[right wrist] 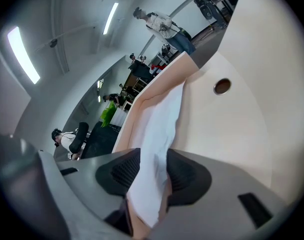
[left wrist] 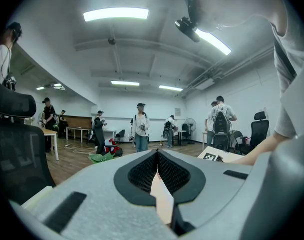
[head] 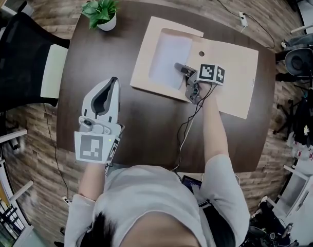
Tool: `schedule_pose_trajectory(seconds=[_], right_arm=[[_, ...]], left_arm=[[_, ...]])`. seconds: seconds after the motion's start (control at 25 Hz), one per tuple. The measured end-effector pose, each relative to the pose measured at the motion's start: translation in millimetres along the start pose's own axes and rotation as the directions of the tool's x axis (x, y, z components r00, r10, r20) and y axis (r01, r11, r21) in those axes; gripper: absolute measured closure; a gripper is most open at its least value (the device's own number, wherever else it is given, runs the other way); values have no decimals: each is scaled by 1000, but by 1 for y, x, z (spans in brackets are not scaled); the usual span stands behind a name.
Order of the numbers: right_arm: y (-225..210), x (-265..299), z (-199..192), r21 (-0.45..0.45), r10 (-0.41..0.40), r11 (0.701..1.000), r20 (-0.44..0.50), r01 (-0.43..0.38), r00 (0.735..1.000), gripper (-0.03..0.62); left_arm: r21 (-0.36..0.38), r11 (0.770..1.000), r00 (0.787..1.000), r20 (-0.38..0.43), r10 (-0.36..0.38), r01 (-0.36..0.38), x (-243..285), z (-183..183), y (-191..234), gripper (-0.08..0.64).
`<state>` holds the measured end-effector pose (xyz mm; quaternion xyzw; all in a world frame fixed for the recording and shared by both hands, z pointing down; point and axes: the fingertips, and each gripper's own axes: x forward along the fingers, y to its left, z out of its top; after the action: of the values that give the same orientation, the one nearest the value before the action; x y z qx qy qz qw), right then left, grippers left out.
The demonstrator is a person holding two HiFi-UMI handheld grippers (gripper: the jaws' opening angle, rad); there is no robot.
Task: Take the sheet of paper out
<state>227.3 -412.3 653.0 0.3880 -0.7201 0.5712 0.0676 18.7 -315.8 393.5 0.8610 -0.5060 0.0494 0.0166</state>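
Nearest, at the left, the left gripper (head: 113,80) hangs over bare dark table (head: 146,117), clenched. Its pads meet in the left gripper view (left wrist: 156,155), and the pale sliver in the seam is probably part of the gripper itself. Farther and to the right, the right gripper (head: 180,68) is clamped on the near right edge of the sheet of paper (head: 169,58). The white sheet (right wrist: 159,129) runs up between its pads. The sheet lies mostly inside the open tan envelope (head: 233,76), in its left half. At the far left edge of the table stands a potted plant (head: 101,12).
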Motion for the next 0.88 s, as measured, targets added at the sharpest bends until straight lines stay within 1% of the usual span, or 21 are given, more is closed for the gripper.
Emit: schedule_pose_trajectory(seconds=[0.12, 0.2, 0.24, 0.32, 0.4, 0.52, 0.68, 0.8, 0.88], right_arm=[[11, 5, -4, -9, 62, 998, -26, -63, 998, 433], [16, 6, -1, -11, 94, 996, -18, -94, 995, 442], [16, 6, 4, -11, 84, 996, 2, -84, 996, 440], [6, 4, 17, -15, 19, 1000, 55, -19, 998, 440], [-3, 3, 23, -7, -19, 1000, 76, 19, 997, 440], [-3, 5, 22, 10, -4, 1000, 62, 4, 998, 440], [11, 19, 12, -6, 54, 999, -3, -54, 999, 441], [17, 27, 11, -20, 58, 998, -21, -58, 998, 453], [17, 31, 12, -29, 46, 999, -26, -46, 999, 481]], left_arm=[[2, 1000, 1000, -6, 3, -3, 0, -2, -1, 551], [3, 1000, 1000, -10, 5, -5, -1, -4, 0, 551], [4, 1000, 1000, -12, 7, -7, -1, -5, 1, 551], [2, 1000, 1000, -15, 12, -12, 0, -6, 3, 551], [2, 1000, 1000, -16, 13, -13, 0, -6, 3, 551], [4, 1000, 1000, -21, 12, -12, 0, -7, 2, 551], [9, 1000, 1000, -25, 14, -14, 3, -8, 5, 551], [10, 1000, 1000, -26, 16, -16, 4, -9, 6, 551], [10, 1000, 999, -28, 19, -18, 3, -9, 6, 551]])
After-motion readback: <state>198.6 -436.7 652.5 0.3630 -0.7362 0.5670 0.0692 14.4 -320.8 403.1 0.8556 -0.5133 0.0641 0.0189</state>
